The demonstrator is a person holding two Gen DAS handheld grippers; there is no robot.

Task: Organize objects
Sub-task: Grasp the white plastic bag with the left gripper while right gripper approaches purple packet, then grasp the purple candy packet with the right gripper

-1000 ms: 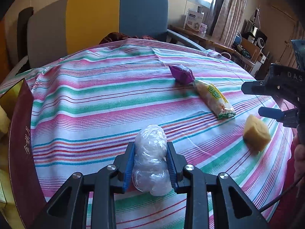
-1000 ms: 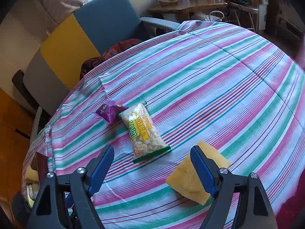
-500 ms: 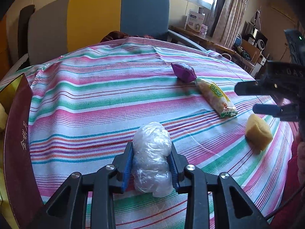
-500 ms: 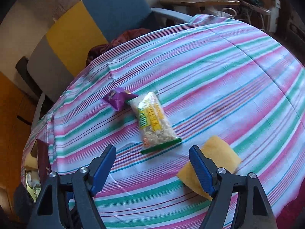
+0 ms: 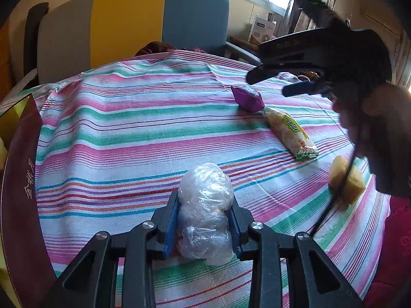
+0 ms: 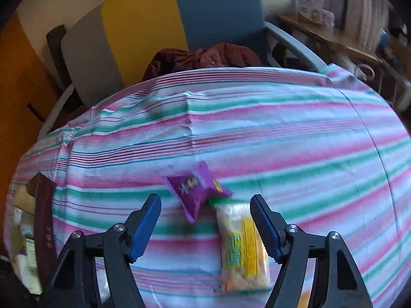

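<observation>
My left gripper [image 5: 204, 227] is shut on a clear plastic bag [image 5: 205, 210] of pale lumps, low over the striped tablecloth [image 5: 133, 138]. My right gripper [image 6: 205, 220] hangs above a purple snack packet [image 6: 195, 190] and a long yellow-green snack pack [image 6: 241, 249]; its jaws are closing, apart from both, with the long pack's top end between them. In the left wrist view the right gripper [image 5: 268, 84], held by a hand [image 5: 372, 118], hovers over the purple packet [image 5: 248, 98] and the long pack [image 5: 290, 133]. A yellow sponge [image 5: 346, 182] lies at the right.
A dark red box [image 5: 20, 195] stands at the table's left edge, with packets inside it in the right wrist view. A grey, yellow and blue chair [image 5: 133, 25] with a dark red cloth [image 6: 203, 56] on its seat stands behind the table. A black cable [image 5: 334, 200] crosses the sponge.
My right gripper has swung left, away from the yellow sponge, to over the purple packet and the long pack, and its jaws have narrowed. The left gripper has kept still with the bag.
</observation>
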